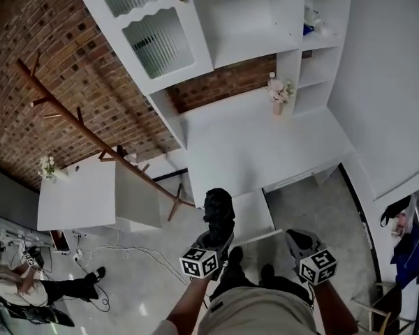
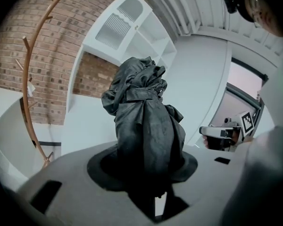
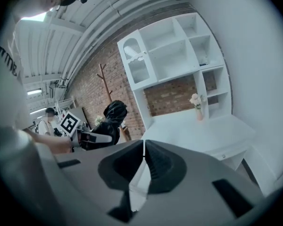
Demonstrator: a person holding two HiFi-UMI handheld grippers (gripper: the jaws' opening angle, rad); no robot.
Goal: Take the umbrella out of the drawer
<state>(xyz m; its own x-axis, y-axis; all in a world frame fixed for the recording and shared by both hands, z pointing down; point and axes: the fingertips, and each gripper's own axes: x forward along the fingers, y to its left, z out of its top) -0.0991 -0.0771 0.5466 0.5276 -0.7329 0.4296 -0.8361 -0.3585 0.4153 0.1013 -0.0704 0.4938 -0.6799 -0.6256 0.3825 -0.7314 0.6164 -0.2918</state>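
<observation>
A folded black umbrella (image 1: 218, 209) stands upright between the jaws of my left gripper (image 1: 216, 237), which is shut on its lower part, just above the open white drawer (image 1: 257, 213) under the desk. In the left gripper view the umbrella (image 2: 144, 112) fills the middle and hides the gripper's (image 2: 151, 175) pads. My right gripper (image 1: 298, 241) hangs to the right of the drawer with its jaws shut on nothing (image 3: 144, 160). From the right gripper view the umbrella (image 3: 112, 116) and the left gripper show at the left.
A white desk (image 1: 265, 145) with shelves stands ahead, a flower vase (image 1: 278, 93) at its back. A wooden coat rack (image 1: 91, 135) leans at the left beside a small white table (image 1: 84, 194). A person (image 1: 28, 285) sits at the lower left. Cables lie on the floor.
</observation>
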